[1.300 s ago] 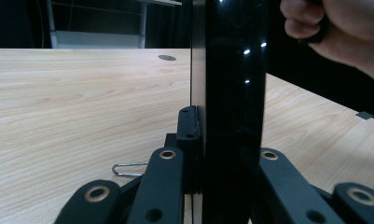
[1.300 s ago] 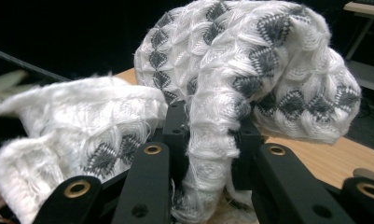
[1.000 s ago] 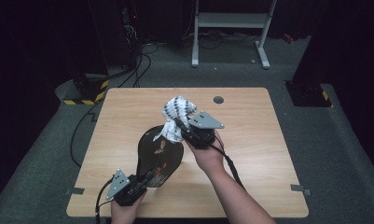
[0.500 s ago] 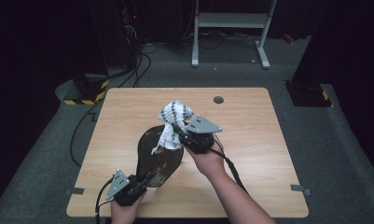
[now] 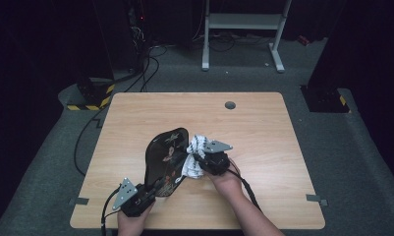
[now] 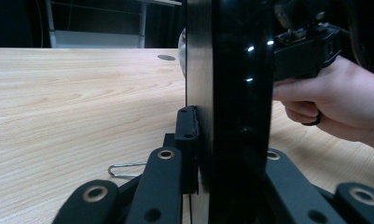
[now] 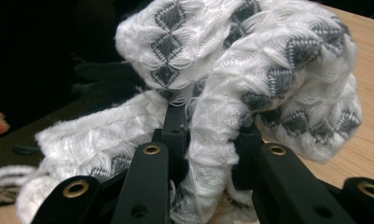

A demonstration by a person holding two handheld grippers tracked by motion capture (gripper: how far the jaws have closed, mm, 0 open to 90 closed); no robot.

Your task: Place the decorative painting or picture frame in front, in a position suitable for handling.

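In the high view, a round hole (image 5: 230,104) is seen at twelve o'clock on the counter (image 5: 263,132); a black lacquered tray (image 5: 166,160) is held tilted near the middle, clenched at its six-o'clock edge by the left claw (image 5: 148,189); a white cloth (image 5: 194,157) is pressed at its three o'clock. In the left claw view, the tray's glossy edge (image 6: 231,93) stands upright, clamped between both jaws. In the right claw view, the grey-diamond cloth (image 7: 250,70) is bunched and grasped by the right claw (image 7: 208,140).

Both tongs (image 5: 157,189) (image 5: 197,160) clamped, hands low.

One black tray (image 5: 166,160), one white-and-grey cloth (image 5: 193,158), one table (image 5: 263,123), two tongs, left (image 5: 146,191) and right (image 5: 200,158)
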